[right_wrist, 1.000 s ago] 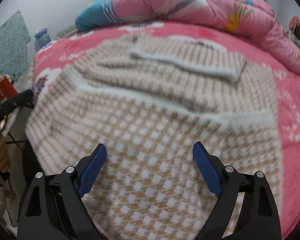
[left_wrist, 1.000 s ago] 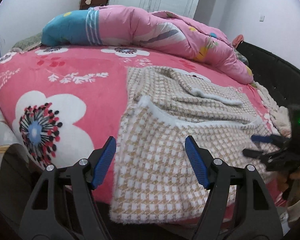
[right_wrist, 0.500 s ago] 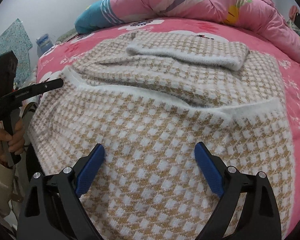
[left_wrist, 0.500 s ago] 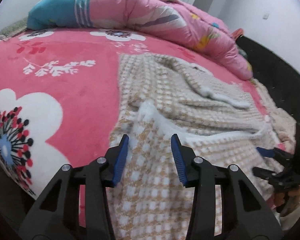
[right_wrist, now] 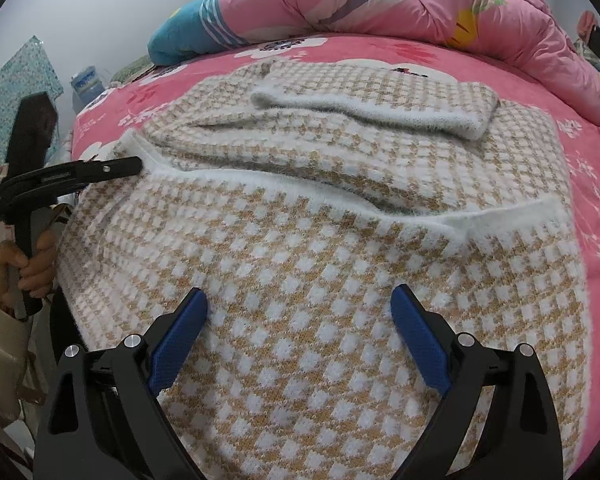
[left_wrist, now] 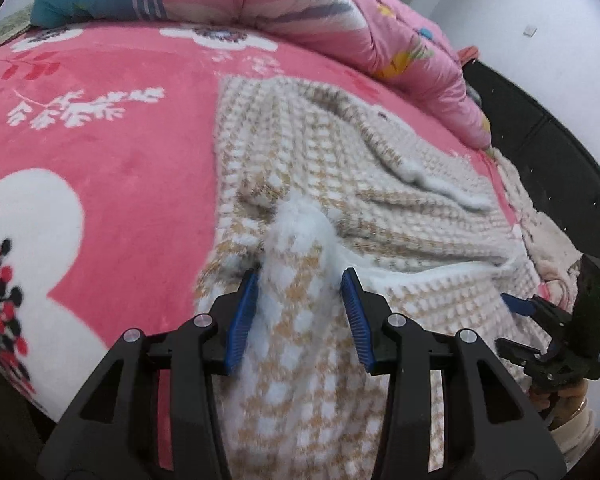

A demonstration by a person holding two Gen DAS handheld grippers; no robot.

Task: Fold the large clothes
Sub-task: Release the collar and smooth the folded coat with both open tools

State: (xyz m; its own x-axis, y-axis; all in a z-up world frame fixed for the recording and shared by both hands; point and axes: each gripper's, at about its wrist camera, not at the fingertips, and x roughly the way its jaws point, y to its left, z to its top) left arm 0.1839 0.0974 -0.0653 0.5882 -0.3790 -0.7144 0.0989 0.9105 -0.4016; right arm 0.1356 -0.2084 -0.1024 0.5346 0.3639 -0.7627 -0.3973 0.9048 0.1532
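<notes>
Now the left tongs point(left_wrist: 299, 312) pinch the sweater point(right_wrist: 320, 280) corner on the bed point(left_wrist: 100, 168).
Right tongs point(right_wrist: 299, 340) gape wide over the hem: grab the matching corner, then lift both evenly.

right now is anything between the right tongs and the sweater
Nothing visible. The right tongs hang open directly over the checked sweater, bare knit between the fingers. The left tongs already pinch its white hem.

pink floral bedsheet point(left_wrist: 112, 184), rolled pink quilt point(right_wrist: 400, 0)
</notes>
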